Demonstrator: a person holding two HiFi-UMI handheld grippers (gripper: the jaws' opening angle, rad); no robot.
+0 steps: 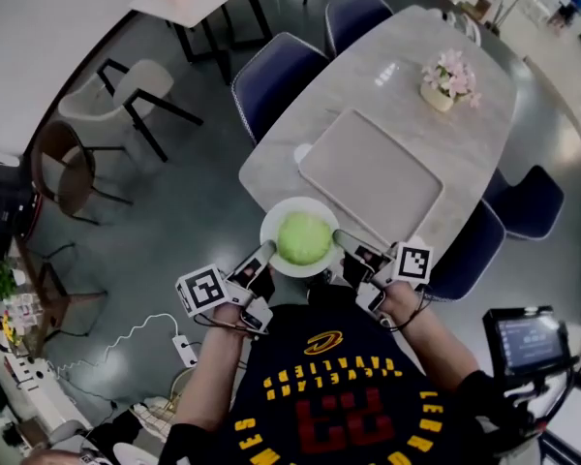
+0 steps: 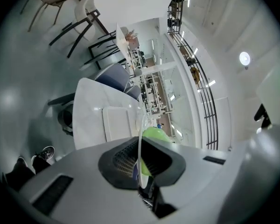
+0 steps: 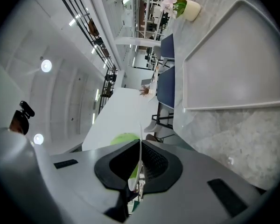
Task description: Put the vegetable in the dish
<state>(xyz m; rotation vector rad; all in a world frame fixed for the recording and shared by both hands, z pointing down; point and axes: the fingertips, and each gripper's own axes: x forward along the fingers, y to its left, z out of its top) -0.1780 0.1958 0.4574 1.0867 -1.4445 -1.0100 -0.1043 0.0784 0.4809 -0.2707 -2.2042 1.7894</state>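
Note:
A round green vegetable (image 1: 304, 237) lies in a white dish (image 1: 272, 223) held over the near end of the marble table (image 1: 407, 76). My left gripper (image 1: 267, 251) is shut on the dish's left rim. My right gripper (image 1: 342, 238) is shut on its right rim. In the left gripper view the dish (image 2: 140, 125) shows edge-on between the jaws of the left gripper (image 2: 140, 149), with the vegetable (image 2: 156, 134) just behind it. In the right gripper view the thin rim of the dish (image 3: 140, 136) stands clamped in the right gripper (image 3: 139, 158), and the vegetable (image 3: 124, 138) peeks over the left jaw.
A pale rectangular tray (image 1: 373, 172) lies on the table beyond the dish, and a pot of pink flowers (image 1: 448, 80) stands further back. Blue chairs (image 1: 271, 80) line the table's sides. A screen on a stand (image 1: 531, 342) is at lower right, and a cable with a power strip (image 1: 179, 349) lies on the floor.

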